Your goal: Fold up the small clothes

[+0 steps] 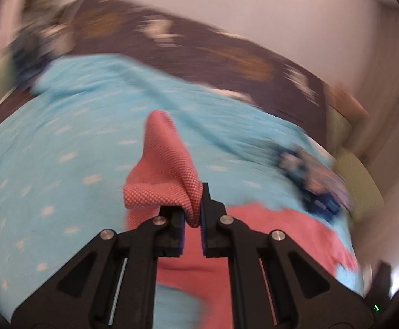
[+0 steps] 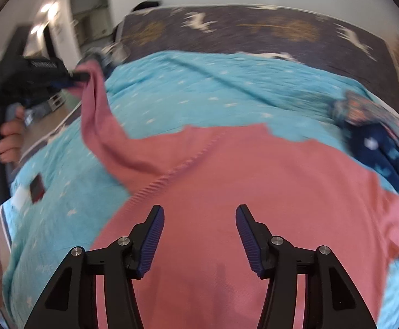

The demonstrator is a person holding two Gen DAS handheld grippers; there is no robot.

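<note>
We see a bed (image 2: 254, 27) with a dark patterned cover filling both views, its far edge running along a pale wall. Over most of it lies a turquoise blanket (image 2: 199, 87) with small white marks, and its left edge drops toward a wooden floor and an open doorway in the right wrist view, so the free room lies on that side.

On the blanket lies a pink garment (image 2: 226, 192), spread flat under the right tool (image 2: 199, 235). One corner or sleeve of it is lifted to the left, where the left tool (image 2: 70, 78) pinches it; a hand (image 2: 7, 137) grips that tool's handle. In the left wrist view we see the left tool (image 1: 192, 216) narrowed onto a bunched fold of the pink garment (image 1: 166, 170), pads pressing on the cloth. The right tool stands half wide, with nothing between its blue pads, poised over the pink cloth; we cannot tell whether it touches.

Near the blanket's right edge sits a dark blue patterned garment (image 2: 374, 137), crumpled, just beside the pink one. Near the left edge lies a small dark red card-like thing (image 2: 37, 189) on a white scrap.

Printing on the left tool is too blurred to read.
</note>
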